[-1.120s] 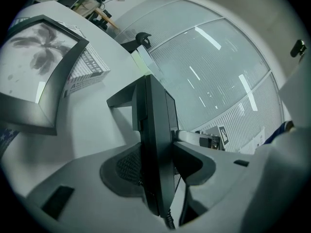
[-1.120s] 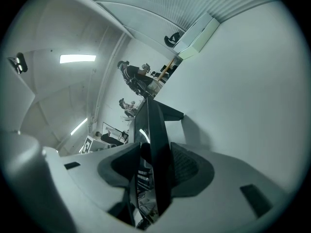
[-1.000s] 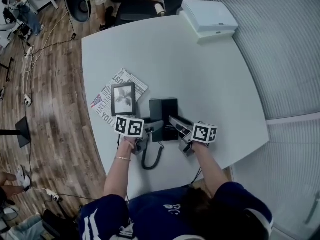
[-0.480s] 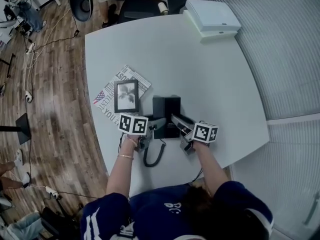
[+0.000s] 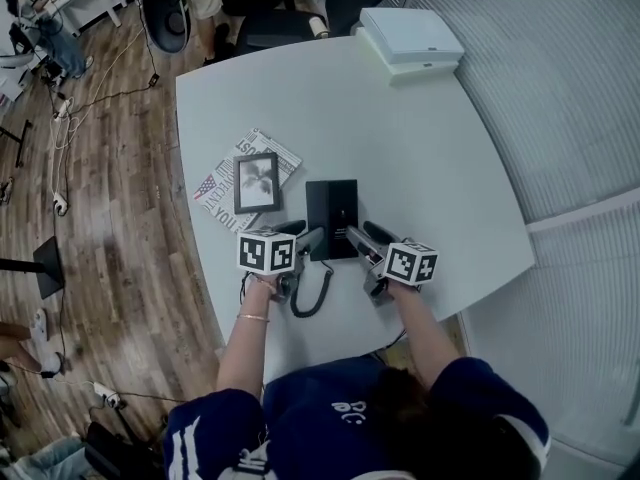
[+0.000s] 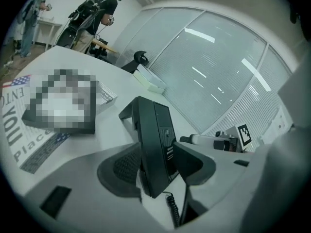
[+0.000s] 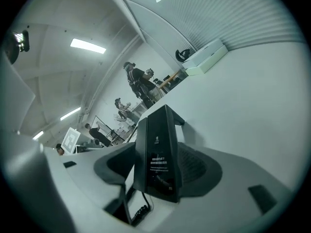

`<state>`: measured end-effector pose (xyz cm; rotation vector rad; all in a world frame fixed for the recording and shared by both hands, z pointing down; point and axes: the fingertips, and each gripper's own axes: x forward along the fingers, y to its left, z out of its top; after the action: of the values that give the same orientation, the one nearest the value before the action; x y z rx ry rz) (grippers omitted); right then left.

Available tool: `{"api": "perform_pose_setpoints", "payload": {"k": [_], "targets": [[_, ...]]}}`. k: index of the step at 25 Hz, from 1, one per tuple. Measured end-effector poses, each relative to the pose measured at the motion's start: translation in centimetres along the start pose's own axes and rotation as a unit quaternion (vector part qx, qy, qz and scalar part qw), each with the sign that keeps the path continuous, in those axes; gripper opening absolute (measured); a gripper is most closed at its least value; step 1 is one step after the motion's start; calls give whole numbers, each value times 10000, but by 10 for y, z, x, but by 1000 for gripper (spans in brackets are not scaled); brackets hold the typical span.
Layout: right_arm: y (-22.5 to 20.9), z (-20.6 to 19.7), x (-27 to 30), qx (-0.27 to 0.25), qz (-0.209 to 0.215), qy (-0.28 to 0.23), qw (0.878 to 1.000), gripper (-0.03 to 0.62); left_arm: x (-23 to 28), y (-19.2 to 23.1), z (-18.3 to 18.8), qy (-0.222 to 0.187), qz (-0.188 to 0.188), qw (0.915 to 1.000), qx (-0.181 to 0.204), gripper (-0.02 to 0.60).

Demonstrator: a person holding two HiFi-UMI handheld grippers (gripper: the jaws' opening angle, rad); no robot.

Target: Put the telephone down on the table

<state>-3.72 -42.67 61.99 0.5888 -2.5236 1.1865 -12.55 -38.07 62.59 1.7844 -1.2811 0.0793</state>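
The right gripper (image 7: 156,166) is opening its jaws. They stand wide, the black desk telephone (image 7: 158,144) is between them edge-on, and the pads do not seem to press on it. The left gripper (image 6: 156,165) comes to the same telephone from the other side. Its jaws are closed on it, one pad on each flat face, at the end nearest to the person.

The telephone is therefore directly in front of both grippers and between them, low at the white surface (image 5: 400,138). The head view suggests that it already rests there, but no view shows the contact clearly. The coiled cord (image 6: 172,210) leaves the near end of the telephone and runs back below the left gripper, toward the person. To the left of the left gripper, well apart from the telephone, a dark picture frame (image 5: 256,182) lies on a newspaper (image 5: 222,190).

The telephone looks like a stiff plastic body that will not bend under the pads and is probably rather light. Its faces are smooth, so it may slip if only one gripper holds it near a corner. The cord can pull on it like a spring. The flat faces near the end are a good place to hold, away from the keys and the small foot at the far end. It should be set down gently, because such plastic can crack.
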Motion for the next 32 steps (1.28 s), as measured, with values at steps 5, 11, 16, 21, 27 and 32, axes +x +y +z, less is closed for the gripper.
{"api": "perform_pose_setpoints", "payload": {"k": [5,11,16,21,27,32], "targets": [[22,-6,-31,-301,-129,-221,9992,272,-27,-21,-16,-275,106,9992,279,195],[53,-29,-63,-659,-197,-322,9971,272,-63,-49,-37,-823,-112,9952,509,195],[78,-59,-82,-964,-232,-246,9948,272,-91,-63,-67,-791,-115,9931,857,195],[97,-92,-94,-1106,-236,-164,9935,272,-109,-76,-98,-747,19,9907,1139,195],[113,-124,-103,-1215,-296,-105,9921,272,-126,-82,-131,-923,38,9911,962,195],[124,-141,-107,-1290,-348,-151,9909,271,-138,-86,-149,-974,126,9887,1133,195]]}}
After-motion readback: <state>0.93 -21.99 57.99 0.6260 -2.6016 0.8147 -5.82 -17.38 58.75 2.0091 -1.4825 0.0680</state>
